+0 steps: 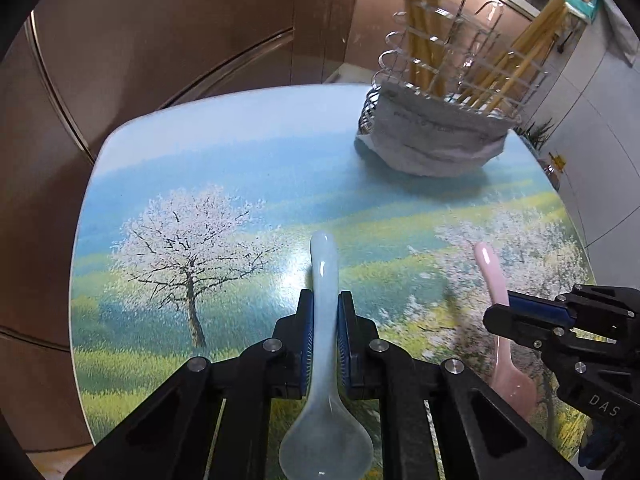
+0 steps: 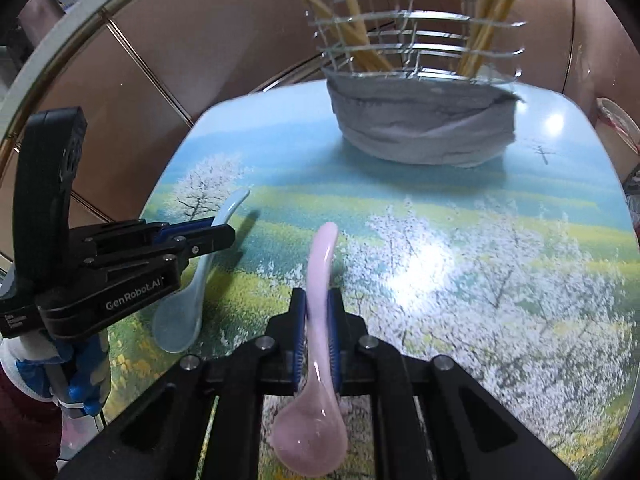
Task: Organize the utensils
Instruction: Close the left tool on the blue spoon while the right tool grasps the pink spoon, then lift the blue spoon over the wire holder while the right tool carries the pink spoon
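My left gripper (image 1: 325, 300) is shut on the handle of a pale blue ceramic spoon (image 1: 325, 420), whose bowl hangs toward the camera and whose handle points away. The right gripper (image 2: 317, 300) is shut on a pink ceramic spoon (image 2: 316, 436), gripped the same way by the handle. Each view shows the other tool from the side: the right gripper (image 1: 500, 314) with the pink spoon (image 1: 490, 268) at the right edge, the left gripper (image 2: 224, 232) with the blue spoon (image 2: 180, 320) at the left. A wire utensil rack (image 1: 452, 76) with several yellow chopsticks (image 1: 420, 20) stands at the table's far side.
The table (image 1: 240, 160) bears a printed scene of blossoming trees and green fields. Grey cloth (image 2: 420, 128) wraps the base of the wire rack (image 2: 416, 24). Brown panelled walls (image 1: 160, 40) close in on the left and behind. A white counter (image 1: 592, 100) lies to the right.
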{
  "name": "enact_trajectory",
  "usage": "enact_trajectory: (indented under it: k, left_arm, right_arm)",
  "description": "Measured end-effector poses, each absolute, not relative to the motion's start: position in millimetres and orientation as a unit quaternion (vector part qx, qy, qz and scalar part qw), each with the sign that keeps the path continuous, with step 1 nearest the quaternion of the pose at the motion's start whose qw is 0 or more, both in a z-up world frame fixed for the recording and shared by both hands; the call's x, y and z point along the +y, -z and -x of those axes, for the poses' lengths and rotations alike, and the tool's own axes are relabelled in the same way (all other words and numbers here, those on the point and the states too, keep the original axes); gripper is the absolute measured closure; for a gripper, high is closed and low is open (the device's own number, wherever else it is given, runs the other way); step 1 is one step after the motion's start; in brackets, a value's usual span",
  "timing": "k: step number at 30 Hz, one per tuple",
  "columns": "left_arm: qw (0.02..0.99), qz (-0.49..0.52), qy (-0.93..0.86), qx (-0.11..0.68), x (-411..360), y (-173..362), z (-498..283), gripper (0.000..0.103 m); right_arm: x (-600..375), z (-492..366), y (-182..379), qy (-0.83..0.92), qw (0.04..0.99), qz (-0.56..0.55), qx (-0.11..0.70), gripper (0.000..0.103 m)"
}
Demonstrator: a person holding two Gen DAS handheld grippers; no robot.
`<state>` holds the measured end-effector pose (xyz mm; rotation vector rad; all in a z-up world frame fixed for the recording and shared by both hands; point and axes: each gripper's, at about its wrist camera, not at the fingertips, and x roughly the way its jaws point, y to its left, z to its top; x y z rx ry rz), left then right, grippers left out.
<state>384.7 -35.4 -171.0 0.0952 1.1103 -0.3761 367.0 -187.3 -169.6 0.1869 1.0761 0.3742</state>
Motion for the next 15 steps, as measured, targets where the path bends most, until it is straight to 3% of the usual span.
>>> enact_trajectory:
  k: [15]
  left_arm:
    - [0.858, -0.006, 0.174, 0.483, -25.0, 133.3, -323.1, 0.092]
  right_arm:
    - [-208.8, -295.1, 124.4, -0.178, 0.873, -0.066, 0.450, 0.095]
